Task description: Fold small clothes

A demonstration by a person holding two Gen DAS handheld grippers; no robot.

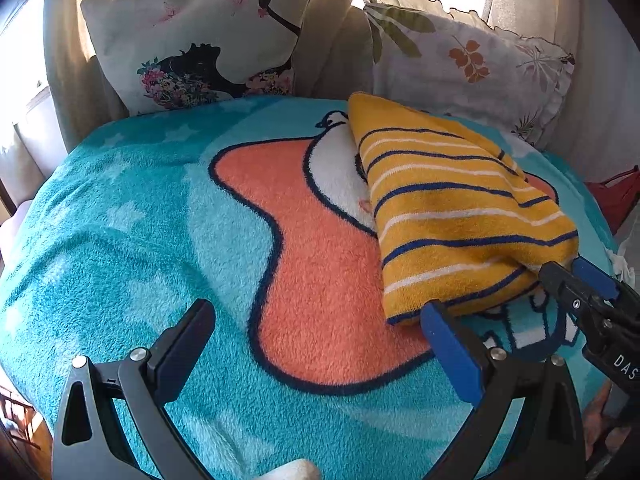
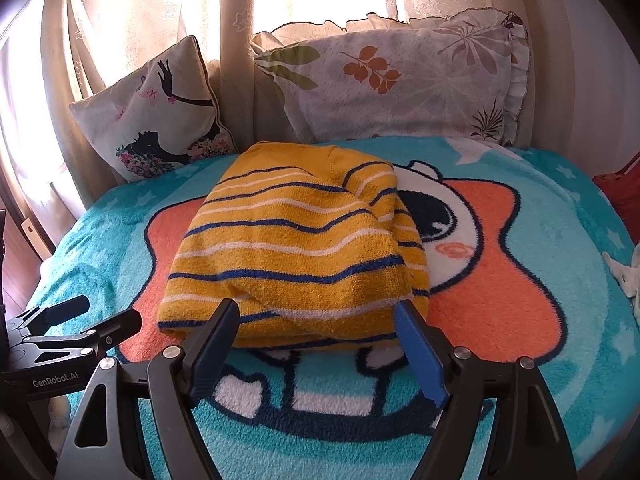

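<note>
Knitwear is at the centre: a small yellow striped sweater (image 2: 296, 252), already doubled into a compact bundle, lies on the cartoon-printed blanket (image 2: 500, 300) of a bed, mid-frame in the right wrist view and at centre right in the left wrist view (image 1: 460, 216). Its near hem sits just beyond the right gripper (image 2: 316, 328), whose fingers are spread wide, one to each side of the hem's middle, with no cloth pinched between them. The left gripper (image 1: 316, 328) is seen with its fingers likewise spread and empty over bare blanket, its blue pad just beside the bundle's lower left corner.

The fold looks largely done, and the garment appears to have been let go; the step in hand is judged to be a release or a check of the fold. A further move would call for either a last halving, taken from the near hem and carried toward the pillows (image 2: 392, 80) at the top of the frame, or a lift of the bundle aside.

Sleeves and neckline are tucked out of sight, so the number of layers cannot be told. A red item (image 2: 620, 196) and a pale cloth (image 2: 624, 276) are cut off at the right edge. Windows behind the curtains are blown out by glare.
</note>
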